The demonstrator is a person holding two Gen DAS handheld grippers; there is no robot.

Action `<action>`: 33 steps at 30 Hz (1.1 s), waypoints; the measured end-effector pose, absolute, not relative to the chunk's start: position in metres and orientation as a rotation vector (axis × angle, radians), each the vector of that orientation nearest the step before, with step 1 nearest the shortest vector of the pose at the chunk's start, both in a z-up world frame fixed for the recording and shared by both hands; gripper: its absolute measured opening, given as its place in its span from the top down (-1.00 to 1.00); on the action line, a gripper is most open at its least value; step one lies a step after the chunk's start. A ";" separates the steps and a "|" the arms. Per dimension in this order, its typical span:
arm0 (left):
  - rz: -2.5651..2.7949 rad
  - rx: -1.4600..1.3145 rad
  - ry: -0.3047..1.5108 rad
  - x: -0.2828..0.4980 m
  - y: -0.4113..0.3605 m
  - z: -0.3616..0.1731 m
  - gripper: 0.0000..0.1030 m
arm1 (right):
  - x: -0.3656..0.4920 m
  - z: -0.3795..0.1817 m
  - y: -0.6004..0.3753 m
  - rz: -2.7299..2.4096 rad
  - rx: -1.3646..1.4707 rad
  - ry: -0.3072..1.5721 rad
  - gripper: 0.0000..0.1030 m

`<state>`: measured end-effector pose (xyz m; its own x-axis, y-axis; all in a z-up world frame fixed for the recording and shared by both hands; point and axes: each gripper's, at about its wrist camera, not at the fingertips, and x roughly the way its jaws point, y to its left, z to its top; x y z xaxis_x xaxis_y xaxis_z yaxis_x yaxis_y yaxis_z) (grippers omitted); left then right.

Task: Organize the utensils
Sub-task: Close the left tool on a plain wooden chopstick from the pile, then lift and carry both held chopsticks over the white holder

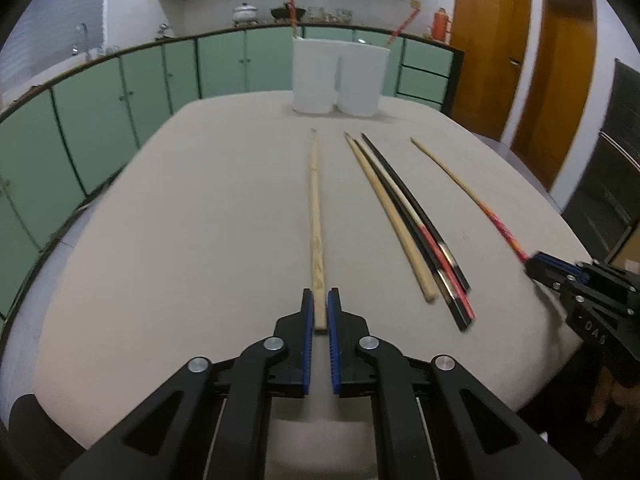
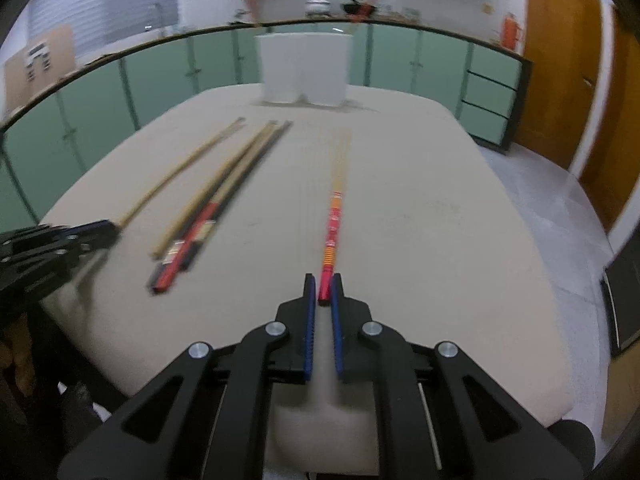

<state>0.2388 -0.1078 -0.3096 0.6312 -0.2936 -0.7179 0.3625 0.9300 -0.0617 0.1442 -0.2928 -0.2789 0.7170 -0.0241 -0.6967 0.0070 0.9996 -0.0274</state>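
Observation:
My left gripper (image 1: 319, 300) is shut on the near end of a plain wooden chopstick (image 1: 315, 216) that lies along the beige table (image 1: 200, 220). My right gripper (image 2: 324, 285) is shut on the near end of a red and orange patterned chopstick (image 2: 334, 224); it also shows at the right of the left wrist view (image 1: 532, 262). A bundle of several chopsticks (image 1: 416, 232), wooden, black and red, lies between the two. Two white holders (image 1: 340, 76) stand at the table's far edge, each with a chopstick sticking out.
Green cabinets (image 1: 120, 92) with a cluttered counter run behind the table. Wooden doors (image 1: 488, 40) are at the right. The left gripper shows at the left edge of the right wrist view (image 2: 92, 232).

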 end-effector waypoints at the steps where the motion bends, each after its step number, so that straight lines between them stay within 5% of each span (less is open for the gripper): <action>1: -0.377 0.092 0.801 0.237 -0.107 -0.309 0.72 | 0.144 -0.278 -0.289 -0.005 -0.037 0.767 0.81; 3: -0.378 0.092 0.803 0.237 -0.105 -0.310 0.50 | 0.144 -0.279 -0.287 -0.005 -0.050 0.769 0.76; 7: -0.392 0.090 0.796 0.241 -0.104 -0.311 0.50 | 0.147 -0.281 -0.291 -0.016 -0.036 0.778 0.73; 10: -0.416 0.089 0.782 0.241 -0.106 -0.312 0.82 | 0.149 -0.282 -0.292 -0.018 -0.031 0.779 0.76; 16: -0.428 0.054 0.770 0.241 -0.102 -0.298 0.87 | 0.144 -0.269 -0.293 -0.012 -0.016 0.769 0.89; 33: -0.450 0.022 0.621 0.262 -0.083 -0.158 0.87 | 0.160 -0.101 -0.299 0.052 -0.069 0.583 0.89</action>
<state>0.2624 -0.0830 -0.1585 0.7202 -0.4009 -0.5663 0.4136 0.9034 -0.1135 0.1601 -0.2991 -0.1012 0.8335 0.0294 -0.5517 -0.0684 0.9964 -0.0501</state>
